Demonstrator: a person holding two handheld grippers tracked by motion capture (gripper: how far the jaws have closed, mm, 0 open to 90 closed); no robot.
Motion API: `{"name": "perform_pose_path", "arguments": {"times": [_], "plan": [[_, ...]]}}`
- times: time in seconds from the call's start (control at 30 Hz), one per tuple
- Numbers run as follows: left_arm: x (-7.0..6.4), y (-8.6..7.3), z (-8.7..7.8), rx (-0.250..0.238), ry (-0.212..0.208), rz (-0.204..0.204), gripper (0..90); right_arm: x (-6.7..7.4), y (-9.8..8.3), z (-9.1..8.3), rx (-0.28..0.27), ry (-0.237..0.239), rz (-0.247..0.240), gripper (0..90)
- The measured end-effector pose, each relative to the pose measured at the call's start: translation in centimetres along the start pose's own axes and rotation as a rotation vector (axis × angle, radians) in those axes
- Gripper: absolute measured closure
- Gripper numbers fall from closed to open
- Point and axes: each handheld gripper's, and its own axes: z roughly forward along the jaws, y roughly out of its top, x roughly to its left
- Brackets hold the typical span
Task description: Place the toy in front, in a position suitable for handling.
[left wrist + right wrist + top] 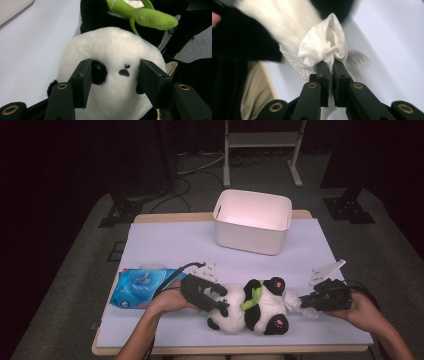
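Left gripper view: the left gripper (pixel 113 82) has its two black jaws set about half open on either side of the toy panda's head (pixel 112 75), one pad against the black eye patch and the other against the opposite cheek, so the head is clasped between them. A green plush bamboo stalk (pixel 145 16) lies across the toy's dark chest beyond the head. Right gripper view: the right gripper (pixel 331 66) has its jaws closed almost fully on a crumpled white wipe (pixel 324 45), whose bunched end stands above the jaw tips and lies against the blurred white and black fur of the panda (pixel 274 27). High view: the panda (pixel 250 307) lies on its back along the near part of the counter (pixel 175 245), which carries a pale covering; its head points toward the left gripper (pixel 220 302) and its pink-soled feet toward the right gripper (pixel 302 302). The wipe (pixel 294 301) sits between the toy's lower body and the right jaws. A blue packet of wipes (pixel 140 287) lies just beside the person's left hand (pixel 167 302), near the left edge of the counter. A white rectangular bin (pixel 252 220) stands at the far side, well apart from the toy.
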Motion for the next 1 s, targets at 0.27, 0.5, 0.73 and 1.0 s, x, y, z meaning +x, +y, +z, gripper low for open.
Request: {"name": "perform_pose_path", "arguments": {"times": [0.27, 0.5, 0.73, 1.0], "plan": [[0.0, 0.1, 0.0, 0.006, 0.002, 0.005, 43.8, -3.3, -4.3, -0.3, -0.029, -0.065, 0.179, 81.3], [0.0, 0.0, 0.0, 0.005, 0.002, 0.005, 43.8, -4.2, -6.1, 0.1, -0.033, -0.078, 0.248, 65.4], [0.0, 0.0, 0.0, 0.004, 0.003, 0.006, 43.1, -4.4, -6.1, -0.7, -0.065, -0.072, 0.262, 52.5], [0.1, 0.0, 0.0, 0.01, 0.005, 0.004, 40.7, -4.3, -5.5, -2.1, -0.086, -0.071, 0.252, 50.6]]}}
